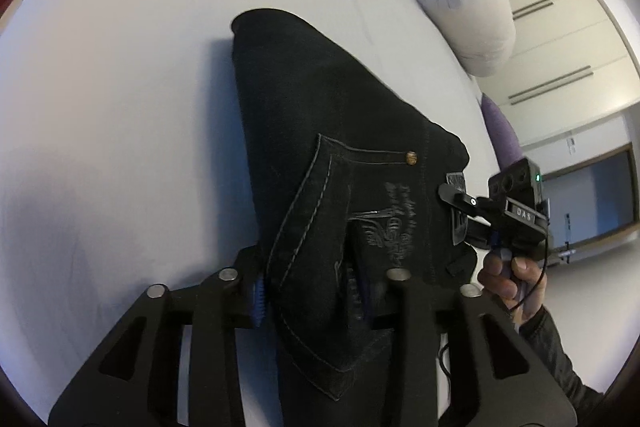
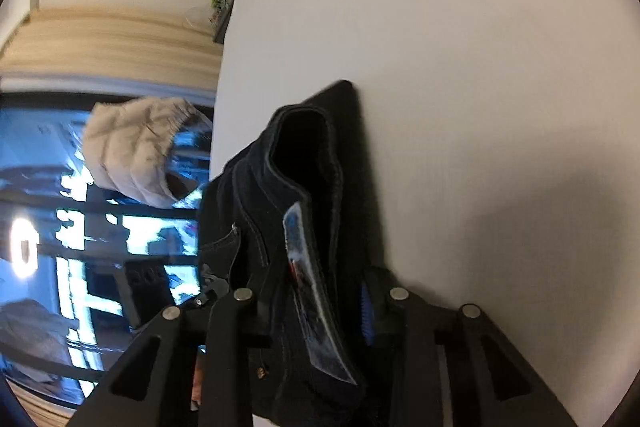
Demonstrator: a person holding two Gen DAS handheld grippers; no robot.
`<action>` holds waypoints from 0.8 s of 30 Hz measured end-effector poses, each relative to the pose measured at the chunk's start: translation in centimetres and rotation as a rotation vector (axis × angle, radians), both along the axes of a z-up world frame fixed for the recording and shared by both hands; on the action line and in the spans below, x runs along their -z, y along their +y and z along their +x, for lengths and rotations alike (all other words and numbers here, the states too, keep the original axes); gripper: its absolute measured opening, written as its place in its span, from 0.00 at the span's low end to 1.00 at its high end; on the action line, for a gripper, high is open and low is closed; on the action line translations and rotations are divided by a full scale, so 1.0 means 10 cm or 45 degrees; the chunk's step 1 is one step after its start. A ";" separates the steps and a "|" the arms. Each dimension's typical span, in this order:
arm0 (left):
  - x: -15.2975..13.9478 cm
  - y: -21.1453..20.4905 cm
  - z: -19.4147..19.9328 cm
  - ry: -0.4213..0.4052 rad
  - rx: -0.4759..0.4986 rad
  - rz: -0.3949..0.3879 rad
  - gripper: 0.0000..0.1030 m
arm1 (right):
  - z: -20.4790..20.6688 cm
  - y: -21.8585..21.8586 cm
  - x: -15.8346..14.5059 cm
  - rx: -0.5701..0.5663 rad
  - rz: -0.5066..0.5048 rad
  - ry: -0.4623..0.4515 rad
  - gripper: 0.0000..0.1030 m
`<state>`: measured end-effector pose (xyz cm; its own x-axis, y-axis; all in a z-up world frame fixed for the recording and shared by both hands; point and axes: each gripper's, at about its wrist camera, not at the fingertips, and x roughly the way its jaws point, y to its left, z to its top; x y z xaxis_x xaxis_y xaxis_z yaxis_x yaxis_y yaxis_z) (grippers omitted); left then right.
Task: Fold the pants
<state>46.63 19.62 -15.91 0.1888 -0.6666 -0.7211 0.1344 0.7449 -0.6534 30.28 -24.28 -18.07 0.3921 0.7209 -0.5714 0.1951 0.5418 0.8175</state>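
- The dark pants (image 1: 320, 131) lie folded on the white bed (image 1: 120, 87), far end flat, near end lifted between our two grippers.
- Left gripper (image 1: 316, 291): denim sits between the jaws, but it hides one pad, so we can't tell if they're clamped or loose.
- Right gripper (image 2: 316, 307): same deal, with the waistband and its label (image 2: 312, 279) bunched in the gap.
- Everything's motion-blurred, and the pants' near edge runs out of view.

Left tongs (image 1: 316, 287) angled downward, jaws part open, right tongs (image 2: 316, 303) alongside, hand (image 1: 510, 277) on its grip
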 end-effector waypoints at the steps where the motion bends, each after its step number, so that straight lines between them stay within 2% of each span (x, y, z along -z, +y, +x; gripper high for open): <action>1: 0.01 0.00 0.00 -0.006 -0.007 -0.004 0.38 | -0.02 -0.01 0.02 0.013 0.021 -0.015 0.30; 4: -0.06 -0.15 -0.04 -0.057 -0.006 0.058 0.46 | -0.09 0.02 -0.04 0.029 -0.013 -0.047 0.37; 6: -0.14 -0.16 -0.06 -0.105 -0.029 0.104 0.56 | -0.15 0.04 -0.13 0.042 -0.058 -0.060 0.49; 8: -0.31 -0.16 -0.15 -0.189 -0.055 0.136 0.69 | -0.25 0.03 -0.21 0.060 -0.100 -0.075 0.57; 11: -0.65 -0.18 -0.44 -0.352 -0.115 0.253 0.87 | -0.45 0.03 -0.39 0.070 -0.233 -0.100 0.60; 12: -0.80 -0.19 -0.59 -0.434 -0.139 0.292 0.89 | -0.55 0.05 -0.49 0.071 -0.288 -0.126 0.60; 15: -1.17 -0.28 -1.04 -0.642 -0.194 0.417 0.95 | -0.84 0.15 -0.88 0.100 -0.460 -0.253 0.61; 16: -1.33 -0.33 -1.24 -0.740 -0.210 0.476 0.98 | -0.94 0.19 -1.01 0.116 -0.515 -0.302 0.64; 18: -1.60 -0.40 -1.66 -0.923 -0.238 0.577 1.00 | -1.20 0.28 -1.32 0.164 -0.648 -0.416 0.79; 21: -1.94 -0.50 -2.09 -1.079 -0.275 0.655 1.00 | -1.62 0.45 -1.78 0.261 -0.845 -0.630 0.96; 24: -2.23 -0.50 -2.50 -1.192 -0.332 0.714 1.00 | -2.01 0.60 -2.15 0.359 -0.974 -0.810 1.00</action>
<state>21.60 14.65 6.41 0.9002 -0.1527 -0.4079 0.1933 0.9793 0.0601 10.23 -18.24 3.40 0.8804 0.0872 -0.4661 0.0475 0.9618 0.2697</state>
